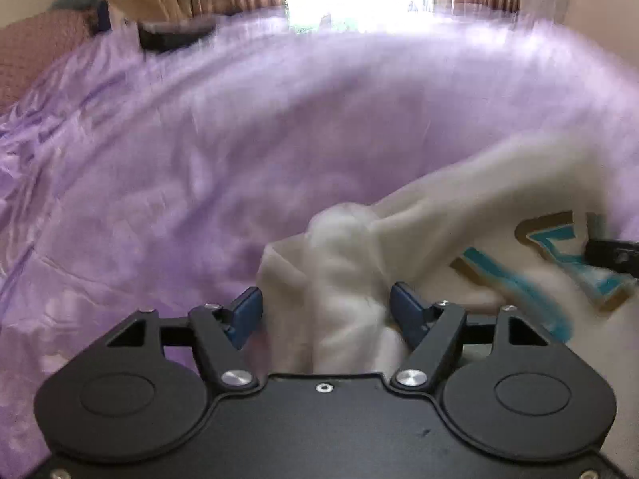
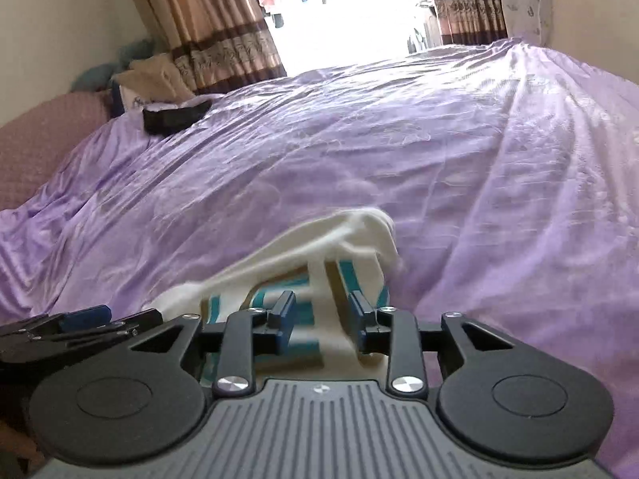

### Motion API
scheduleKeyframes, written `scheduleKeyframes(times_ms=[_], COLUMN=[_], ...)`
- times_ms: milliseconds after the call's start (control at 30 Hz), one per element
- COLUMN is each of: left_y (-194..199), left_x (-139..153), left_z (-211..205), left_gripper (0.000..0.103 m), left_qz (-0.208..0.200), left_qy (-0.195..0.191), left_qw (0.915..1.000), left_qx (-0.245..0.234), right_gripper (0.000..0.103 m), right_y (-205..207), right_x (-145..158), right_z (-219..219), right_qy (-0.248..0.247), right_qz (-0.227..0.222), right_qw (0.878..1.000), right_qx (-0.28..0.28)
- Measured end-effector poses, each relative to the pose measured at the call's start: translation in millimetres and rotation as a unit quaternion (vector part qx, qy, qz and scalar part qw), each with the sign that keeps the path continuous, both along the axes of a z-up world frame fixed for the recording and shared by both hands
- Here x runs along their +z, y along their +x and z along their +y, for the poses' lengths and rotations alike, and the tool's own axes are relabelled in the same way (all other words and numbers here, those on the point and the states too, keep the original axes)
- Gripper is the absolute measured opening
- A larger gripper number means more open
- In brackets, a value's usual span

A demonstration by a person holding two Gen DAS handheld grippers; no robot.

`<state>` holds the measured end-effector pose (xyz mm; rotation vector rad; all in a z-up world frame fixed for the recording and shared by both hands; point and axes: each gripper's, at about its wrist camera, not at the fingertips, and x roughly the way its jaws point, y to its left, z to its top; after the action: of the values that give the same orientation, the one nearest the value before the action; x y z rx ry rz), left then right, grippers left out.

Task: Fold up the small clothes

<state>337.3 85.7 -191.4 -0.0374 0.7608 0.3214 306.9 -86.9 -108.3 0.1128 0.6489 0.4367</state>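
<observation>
Left wrist view: white garment (image 1: 419,247) on purple bedspread (image 1: 179,151), at 4 o'clock; teal-and-gold lettering, blurred, unreadable. Left gripper (image 1: 325,311) angled down, jaws spread wide, bunched cloth between, pads not pressing.

Right wrist view: garment (image 2: 319,247) at 6 o'clock. Right gripper (image 2: 321,319) part-open over print; grip cannot be told.

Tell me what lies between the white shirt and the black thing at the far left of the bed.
Only bare purple bedsheet lies between the white shirt and the black thing; the right wrist view shows it best.
</observation>
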Motion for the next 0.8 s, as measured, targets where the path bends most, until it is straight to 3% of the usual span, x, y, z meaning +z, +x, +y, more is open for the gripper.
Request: scheduleKeyframes(times_ms=[67, 100, 167, 267, 300, 333, 367, 433, 467, 533, 600, 733, 800], left_y=[1.3, -2.7, -4.5, 5.5, 19.6, 41.7, 53.6, 57.0, 53.1, 39.0, 20.0, -26.5, -45.9], left_x=[5.9, 16.1, 33.3, 37.8, 27.7, 5.9, -9.5, -5.0, 3.8, 19.0, 31.9, 46.5, 48.2], left_z=[4.3, 3.6, 1.7, 6.2, 6.7, 8.9, 11.0, 12.6, 13.0, 12.3, 16.4, 12.4, 13.5], left_gripper=[0.075, 0.074, 0.072, 0.072, 0.073, 0.075, 0.075, 0.074, 0.073, 0.072, 0.072, 0.072, 0.072], left_qz=[-0.008, -0.019, -0.053, -0.085, -0.065, -0.012, 0.016, 0.017, 0.012, 0.001, -0.007, -0.015, -0.024], left_qy=[-0.014, -0.014, -0.005, -0.010, -0.007, -0.002, -0.008, -0.011, -0.012, -0.017, -0.033, -0.034, -0.044], left_qw=[0.9998, 0.9997, 0.9985, 0.9963, 0.9977, 0.9998, 0.9998, 0.9998, 0.9998, 0.9998, 0.9994, 0.9991, 0.9982], left_qx=[0.006, 0.007, 0.009, 0.009, 0.014, 0.015, 0.006, 0.008, 0.008, 0.010, 0.013, 0.022, 0.032], right_gripper=[0.023, 0.019, 0.017, 0.031, 0.038, 0.044, 0.045, 0.046, 0.047, 0.047, 0.047, 0.047, 0.047], right_y=[29.7, 33.6, 28.7, 18.9, 22.4, 29.4, 42.3, 82.7, 97.0, 94.1, 76.5, 35.0, 15.2], right_x=[-37.9, -46.0, -36.1, -9.4, -3.6, -3.5, -8.6, -35.4, -44.6, -34.3, -17.8, 3.6, 9.8], right_z=[10.2, 10.9, 8.8, 5.4, 5.6, 7.8, 12.2, 23.9, 26.9, 21.9, 12.3, -12.3, -12.6], right_qy=[-0.030, -0.026, -0.025, -0.015, -0.008, -0.006, -0.011, -0.044, -0.044, -0.041, -0.036, 0.008, 0.005], right_qz=[0.049, 0.047, 0.040, -0.005, -0.019, -0.023, -0.019, 0.036, 0.066, 0.063, 0.040, 0.049, 0.042], right_qw=[0.998, 0.998, 0.998, 0.999, 0.998, 0.998, 0.998, 0.996, 0.994, 0.995, 0.997, 0.998, 0.998], right_qx=[-0.015, -0.023, -0.029, -0.052, -0.061, -0.063, -0.066, -0.072, -0.073, -0.067, -0.058, -0.046, -0.046])
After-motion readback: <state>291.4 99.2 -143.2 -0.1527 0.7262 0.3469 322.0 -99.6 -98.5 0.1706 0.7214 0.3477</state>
